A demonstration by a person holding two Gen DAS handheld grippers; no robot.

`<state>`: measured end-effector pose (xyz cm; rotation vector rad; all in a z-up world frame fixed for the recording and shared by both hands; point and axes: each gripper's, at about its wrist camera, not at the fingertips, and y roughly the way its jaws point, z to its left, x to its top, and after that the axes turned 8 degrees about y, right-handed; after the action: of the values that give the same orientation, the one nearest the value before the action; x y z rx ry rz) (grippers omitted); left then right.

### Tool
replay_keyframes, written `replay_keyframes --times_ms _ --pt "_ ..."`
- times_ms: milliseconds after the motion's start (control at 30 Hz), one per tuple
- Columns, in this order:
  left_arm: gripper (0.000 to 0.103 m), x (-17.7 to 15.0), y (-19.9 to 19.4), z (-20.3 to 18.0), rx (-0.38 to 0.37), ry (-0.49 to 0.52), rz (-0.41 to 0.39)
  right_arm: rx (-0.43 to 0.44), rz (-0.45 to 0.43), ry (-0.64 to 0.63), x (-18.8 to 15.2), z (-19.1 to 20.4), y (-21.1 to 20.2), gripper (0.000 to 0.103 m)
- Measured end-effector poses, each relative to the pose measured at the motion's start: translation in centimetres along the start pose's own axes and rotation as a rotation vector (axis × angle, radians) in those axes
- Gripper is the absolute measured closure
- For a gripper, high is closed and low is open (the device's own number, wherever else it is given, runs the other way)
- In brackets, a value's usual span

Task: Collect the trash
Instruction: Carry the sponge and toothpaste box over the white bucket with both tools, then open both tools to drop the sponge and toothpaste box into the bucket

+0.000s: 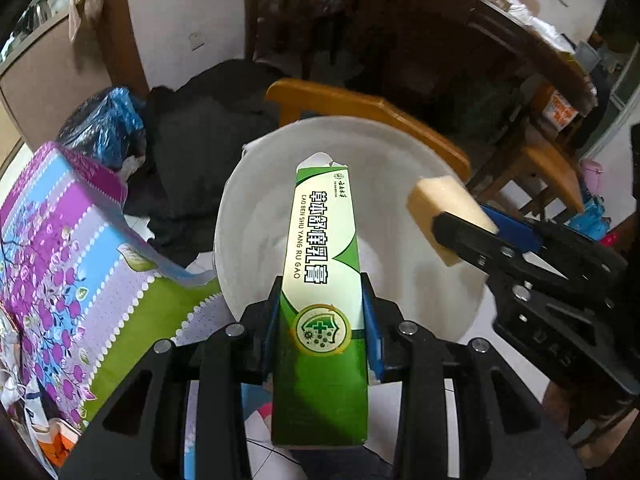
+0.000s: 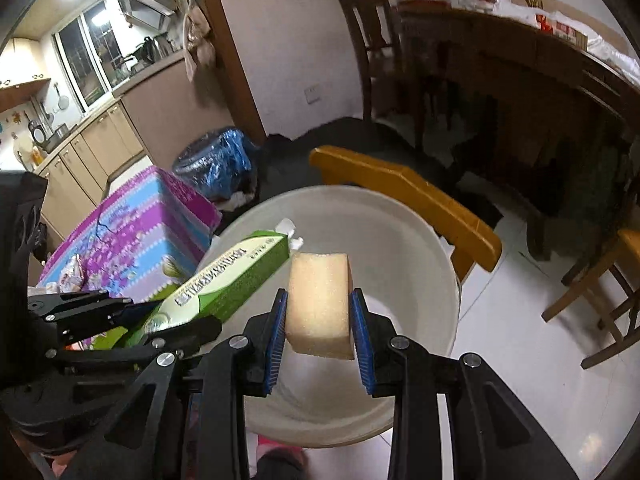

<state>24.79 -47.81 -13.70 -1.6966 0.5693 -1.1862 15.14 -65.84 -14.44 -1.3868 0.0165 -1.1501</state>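
My left gripper (image 1: 322, 292) is shut on a long green and white carton box (image 1: 320, 280) and holds it over the open white bucket (image 1: 256, 208). My right gripper (image 2: 320, 308) is shut on a pale yellow sponge block (image 2: 318, 300) and holds it above the same white bucket (image 2: 420, 240). The sponge (image 1: 448, 208) and the right gripper (image 1: 480, 240) show at the right of the left wrist view. The carton (image 2: 228, 280) and the left gripper (image 2: 160, 320) show at the left of the right wrist view.
A table with a purple, blue and green flowered cloth (image 1: 72, 248) stands left of the bucket. A yellow wooden chair (image 2: 412, 200) is behind the bucket. A bin with a blue and black bag (image 2: 216, 164) stands further back. A dark wooden table (image 2: 520, 64) stands at the right.
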Motion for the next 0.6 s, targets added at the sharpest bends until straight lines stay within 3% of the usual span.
replay_keyframes --times_ms 600 --pt "0.069 1.1 2.6 -1.4 0.015 -0.012 0.054 -0.025 0.060 0.035 -0.9 -2.1 3.9 0.068"
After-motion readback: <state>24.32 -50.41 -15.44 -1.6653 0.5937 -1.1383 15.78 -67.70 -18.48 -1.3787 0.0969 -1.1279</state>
